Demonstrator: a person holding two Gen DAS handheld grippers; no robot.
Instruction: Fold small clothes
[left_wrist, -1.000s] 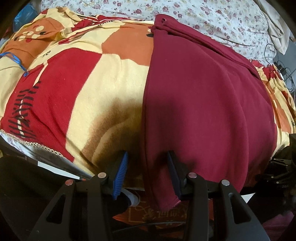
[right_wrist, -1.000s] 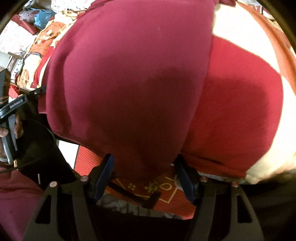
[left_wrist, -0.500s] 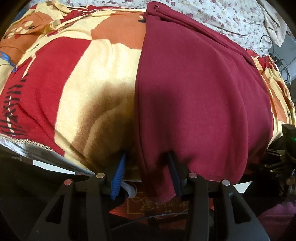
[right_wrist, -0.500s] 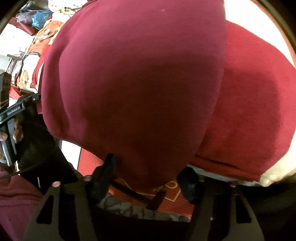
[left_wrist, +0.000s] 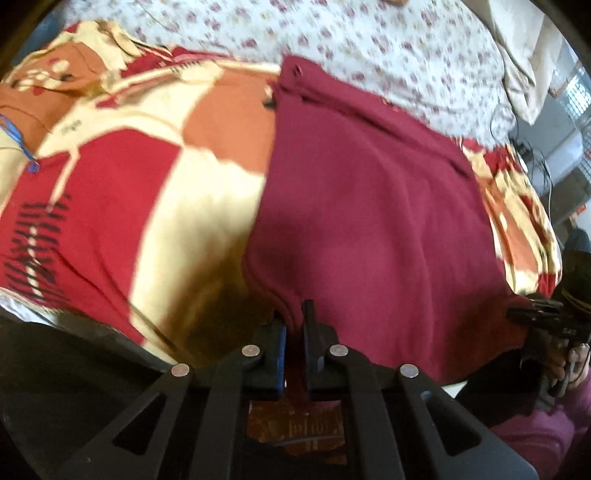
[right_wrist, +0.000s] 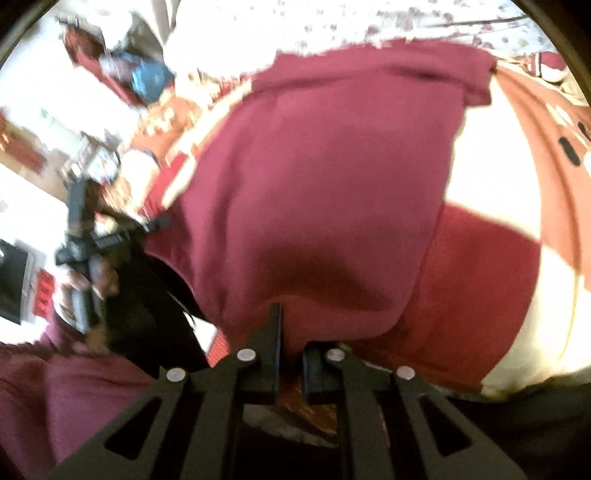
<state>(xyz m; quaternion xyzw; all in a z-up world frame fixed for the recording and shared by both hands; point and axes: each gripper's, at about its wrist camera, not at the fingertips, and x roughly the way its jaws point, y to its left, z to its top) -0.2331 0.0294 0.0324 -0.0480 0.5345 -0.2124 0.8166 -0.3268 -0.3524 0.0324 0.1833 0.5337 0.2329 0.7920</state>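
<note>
I hold both tools tilted down toward the near edge of the bed. My left gripper (left_wrist: 293, 328) has just closed, and its black jaws now pinch the hem of the maroon garment (left_wrist: 369, 221) at its near left corner. My right gripper (right_wrist: 291, 332) has just closed too and pinches the same hem at the near right corner, with the cloth bunched between the jaws. In the right wrist view my left hand (right_wrist: 88, 273) shows at the left, wrapped around the grip of its tool. The garment is soft, thick, matte knit cloth with a stitched hem, and it lies flat on a fleecy blanket (left_wrist: 122, 206) with red, cream and orange blocks. Behind it is a white sheet (left_wrist: 369, 48) with small red flowers
</note>
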